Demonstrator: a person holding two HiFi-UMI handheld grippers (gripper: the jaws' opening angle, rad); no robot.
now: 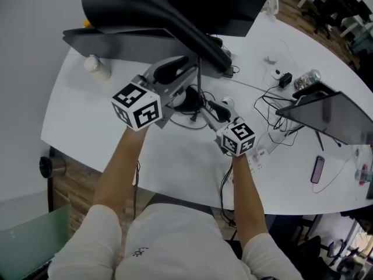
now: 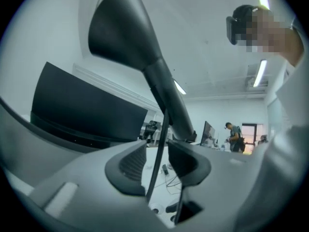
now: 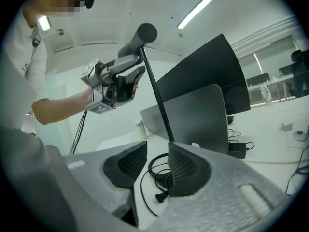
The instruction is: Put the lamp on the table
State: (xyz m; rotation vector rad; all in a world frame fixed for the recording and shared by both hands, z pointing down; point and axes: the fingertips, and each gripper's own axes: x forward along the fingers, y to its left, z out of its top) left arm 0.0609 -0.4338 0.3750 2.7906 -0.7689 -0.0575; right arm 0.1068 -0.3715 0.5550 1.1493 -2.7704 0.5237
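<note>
Clutter off to either side
White cup (image 1: 96, 66) far left; tilted dark screen (image 1: 326, 115), silver can (image 1: 307, 79) and phone (image 1: 317, 169) right

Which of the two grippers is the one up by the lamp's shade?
The left gripper: its open jaws straddle the thin pole just below the shade. The right gripper sits low, jaws open, by the coiled cord.

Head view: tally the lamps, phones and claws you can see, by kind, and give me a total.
Lamp: 1
Phone: 1
Claws: 2, the left claw and the right claw
Total: 4
</note>
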